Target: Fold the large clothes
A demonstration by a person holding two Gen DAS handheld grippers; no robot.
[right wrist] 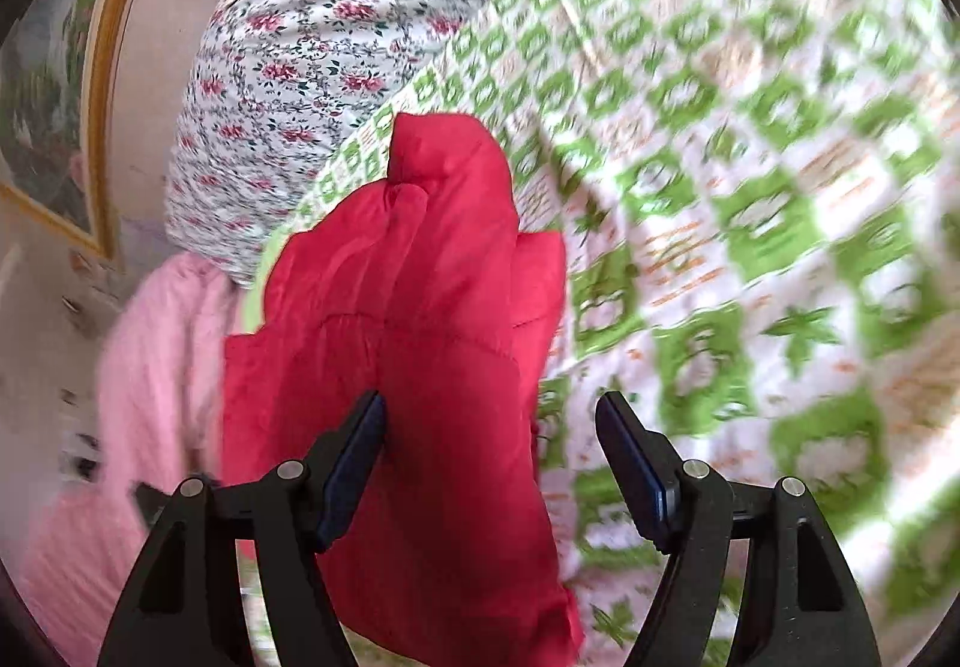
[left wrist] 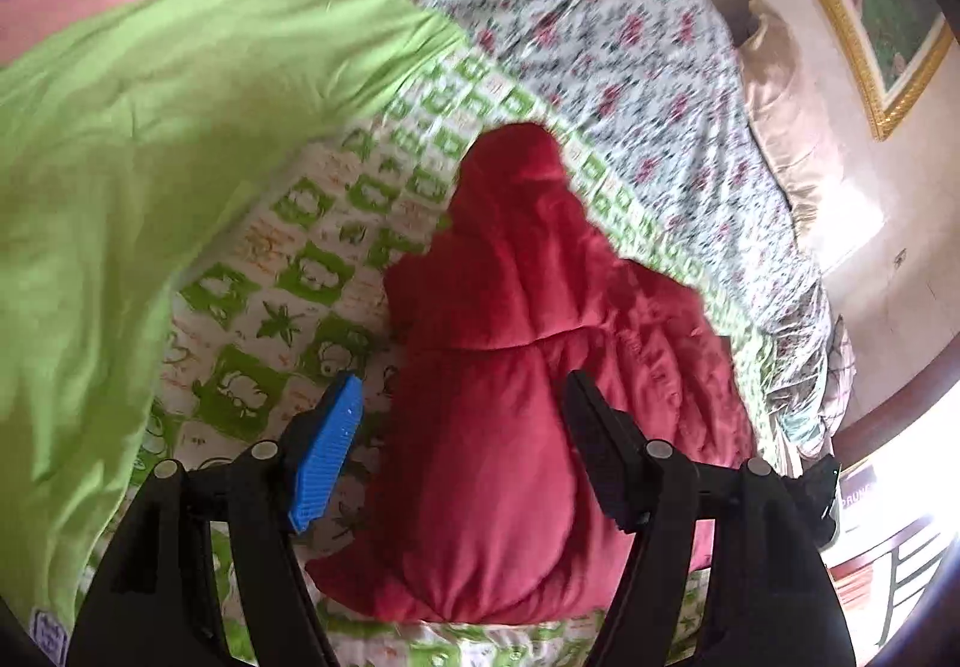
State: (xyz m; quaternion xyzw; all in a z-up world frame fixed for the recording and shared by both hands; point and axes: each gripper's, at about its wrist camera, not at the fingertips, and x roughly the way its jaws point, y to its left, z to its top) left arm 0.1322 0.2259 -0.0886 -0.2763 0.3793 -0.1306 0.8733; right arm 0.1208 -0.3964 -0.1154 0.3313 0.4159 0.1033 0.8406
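Red quilted jacket (left wrist: 510,367) lies bunched on the green-and-white patterned bedsheet (left wrist: 288,271), hood end away from us. Our left gripper (left wrist: 462,451) stands open above it, gripping nothing. Our right gripper (right wrist: 489,463) likewise open, empty, jacket (right wrist: 420,307) beneath. Lime-green cloth (left wrist: 150,127) to the left; pink garment (right wrist: 156,355) beside the jacket.

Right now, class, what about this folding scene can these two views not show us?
- Red jacket, near edge: left wrist view, hidden behind the left gripper.
- Pink garment: right wrist view, cut off at the frame's edge.
- Green-patterned sheet: right wrist view, print blurred.
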